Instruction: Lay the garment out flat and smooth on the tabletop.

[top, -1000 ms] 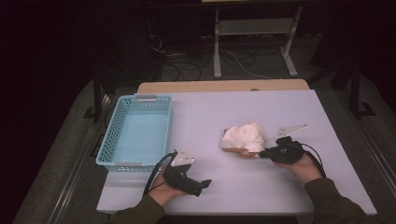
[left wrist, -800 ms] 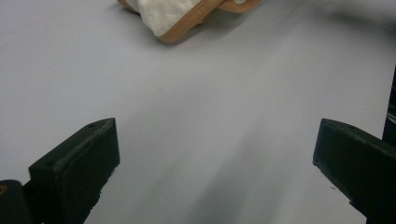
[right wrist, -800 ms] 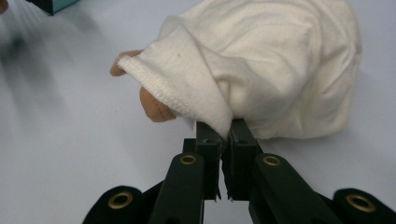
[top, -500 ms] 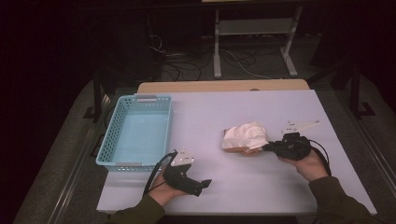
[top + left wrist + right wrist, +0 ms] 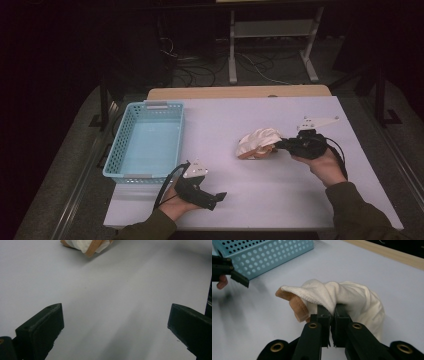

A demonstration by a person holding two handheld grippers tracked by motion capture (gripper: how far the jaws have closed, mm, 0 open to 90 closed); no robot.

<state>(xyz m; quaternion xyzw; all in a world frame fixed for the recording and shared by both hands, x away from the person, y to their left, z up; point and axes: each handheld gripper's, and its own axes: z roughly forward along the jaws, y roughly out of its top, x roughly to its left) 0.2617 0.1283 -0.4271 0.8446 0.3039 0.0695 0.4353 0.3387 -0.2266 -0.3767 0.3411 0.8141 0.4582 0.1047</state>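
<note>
A bunched white cloth with a tan strap [image 5: 257, 142] sits right of the table's middle. My right gripper [image 5: 280, 145] is shut on its near edge; in the right gripper view the jaws pinch the white fabric of the cloth [image 5: 342, 297] and lift it a little off the table, the right gripper [image 5: 333, 312] closed tight. My left gripper [image 5: 220, 196] rests near the front edge, open with nothing between its jaws. In the left gripper view the left gripper [image 5: 113, 322] faces bare table, with the cloth [image 5: 87, 245] far off at the top.
A light blue perforated basket [image 5: 125, 145] stands at the table's left side, seen also as the basket [image 5: 262, 255] in the right gripper view. A wooden strip [image 5: 240, 92] runs along the far edge. Beyond it are a metal stand and cables on the floor.
My right hand has moved right and upward with the cloth pinched, drawing the cloth's edge along. The left hand has stayed put.
</note>
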